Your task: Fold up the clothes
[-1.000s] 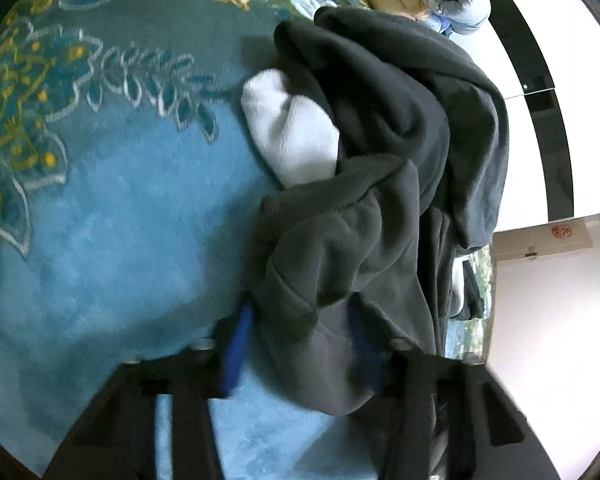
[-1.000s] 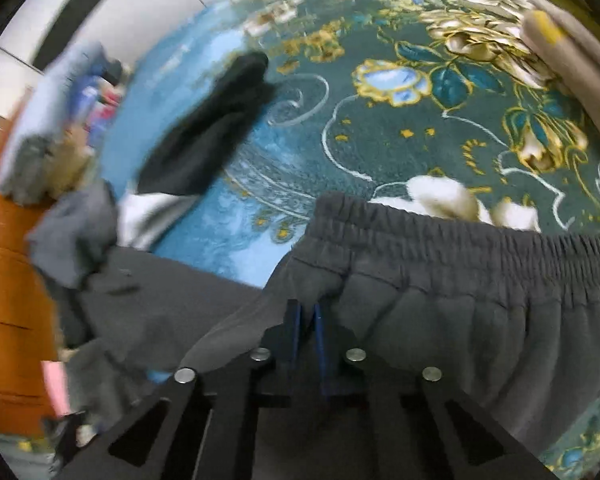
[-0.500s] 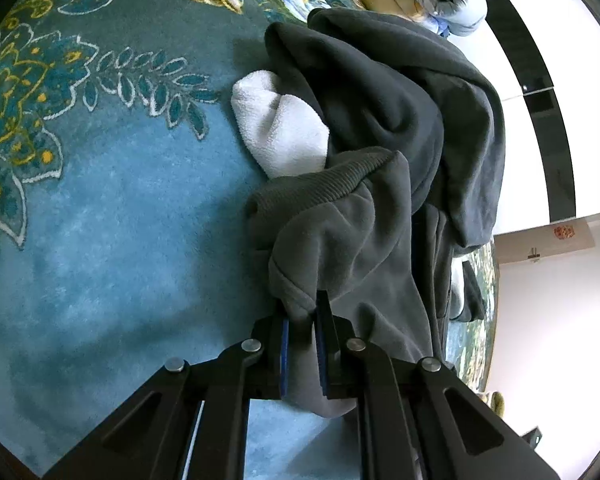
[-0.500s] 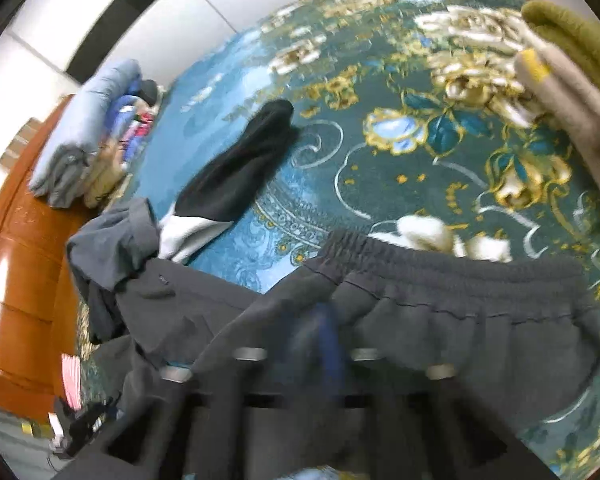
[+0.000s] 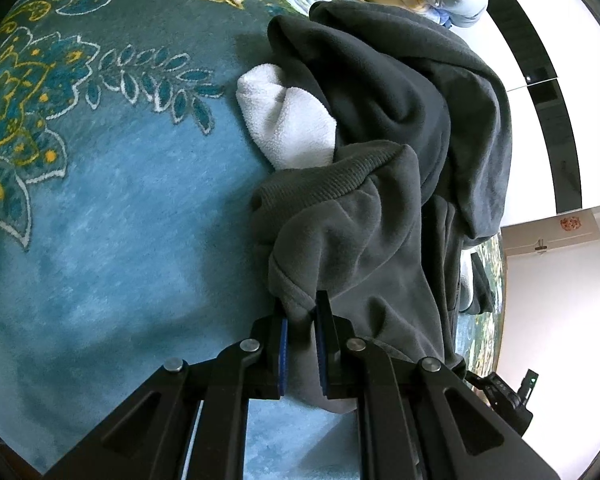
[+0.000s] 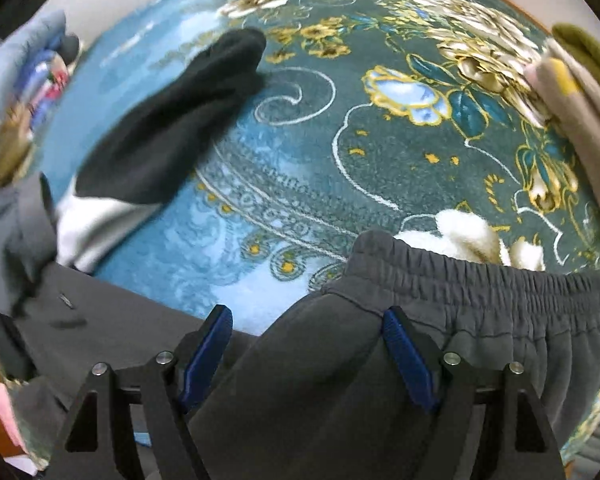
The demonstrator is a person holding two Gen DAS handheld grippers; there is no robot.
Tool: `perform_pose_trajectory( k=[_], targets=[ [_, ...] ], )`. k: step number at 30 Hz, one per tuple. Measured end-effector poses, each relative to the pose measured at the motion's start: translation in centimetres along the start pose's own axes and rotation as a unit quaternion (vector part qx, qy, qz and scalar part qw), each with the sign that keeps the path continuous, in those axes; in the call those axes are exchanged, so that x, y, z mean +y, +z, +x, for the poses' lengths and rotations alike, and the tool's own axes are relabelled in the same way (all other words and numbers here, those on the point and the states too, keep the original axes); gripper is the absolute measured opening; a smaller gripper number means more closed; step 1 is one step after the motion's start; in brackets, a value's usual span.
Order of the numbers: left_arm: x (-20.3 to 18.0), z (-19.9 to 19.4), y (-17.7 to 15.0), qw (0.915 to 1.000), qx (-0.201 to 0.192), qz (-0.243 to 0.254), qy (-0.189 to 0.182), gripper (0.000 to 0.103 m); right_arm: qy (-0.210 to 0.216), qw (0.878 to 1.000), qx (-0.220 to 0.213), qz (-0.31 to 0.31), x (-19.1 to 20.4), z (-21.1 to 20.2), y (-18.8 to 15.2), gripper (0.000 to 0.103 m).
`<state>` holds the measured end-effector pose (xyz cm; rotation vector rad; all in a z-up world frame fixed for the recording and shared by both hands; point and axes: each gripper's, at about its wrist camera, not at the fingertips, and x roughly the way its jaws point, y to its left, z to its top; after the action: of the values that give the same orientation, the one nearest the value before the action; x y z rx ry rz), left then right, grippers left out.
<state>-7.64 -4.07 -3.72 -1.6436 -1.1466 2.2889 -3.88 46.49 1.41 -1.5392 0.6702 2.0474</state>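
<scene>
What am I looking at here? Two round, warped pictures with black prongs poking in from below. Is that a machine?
No machine: a person holds one pair of tongs in each hand, and each carries a wide-angle camera looking out along its two fingers, which bends the picture.

The left camera shows the left tongs shut on a bunched fold of dark grey sweatpants, near a ribbed cuff. A white sock peeks out beside them.

The right camera shows the right tongs open, their blue pads either side of the same sweatpants by the gathered waistband, not gripping.

Everything lies on a teal floral carpet. A black garment lies farther off, and folded clothes sit at the right edge.
</scene>
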Motion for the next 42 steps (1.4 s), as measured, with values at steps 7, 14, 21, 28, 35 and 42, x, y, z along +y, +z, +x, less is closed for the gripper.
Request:
perform_pose_trajectory(
  k=[7,14,21,28,35,42],
  targets=[
    [-0.8,0.8,-0.8,1.0000,-0.003,0.005,-0.006,0.011,0.018,1.000,0.007,-0.024,-2.0,-0.7,-0.8,0.038],
    [-1.4,1.5,-1.6,0.9997,-0.009,0.002,-0.023,0.011,0.174,0.984,-0.012,0.032,-7.9,-4.0,-2.6,0.007],
    [-4.8,1.1,-0.7,0.9987,-0.047,0.003,-0.021,0.004,0.229,0.969,-0.086,0.031,-8.4,-11.1,-1.1,0.007],
    [-11.0,-11.7,6.6,0.9702,-0.204,0.065,-0.114,0.003,0.333,0.914,-0.229,0.024,-9.9,-21.8,1.0,0.006],
    [-0.4,-20.3,3.6,0.9607,-0.226,0.098,-0.128,0.004,0.398,0.863,-0.311,0.006,-15.3,-25.4,-5.4,0.006],
    [8.9,-9.9,-3.9,0.9984,-0.056,0.003,-0.012,0.003,0.306,0.932,-0.145,0.125,-22.6,-9.4,-14.1,0.006]
  ],
)
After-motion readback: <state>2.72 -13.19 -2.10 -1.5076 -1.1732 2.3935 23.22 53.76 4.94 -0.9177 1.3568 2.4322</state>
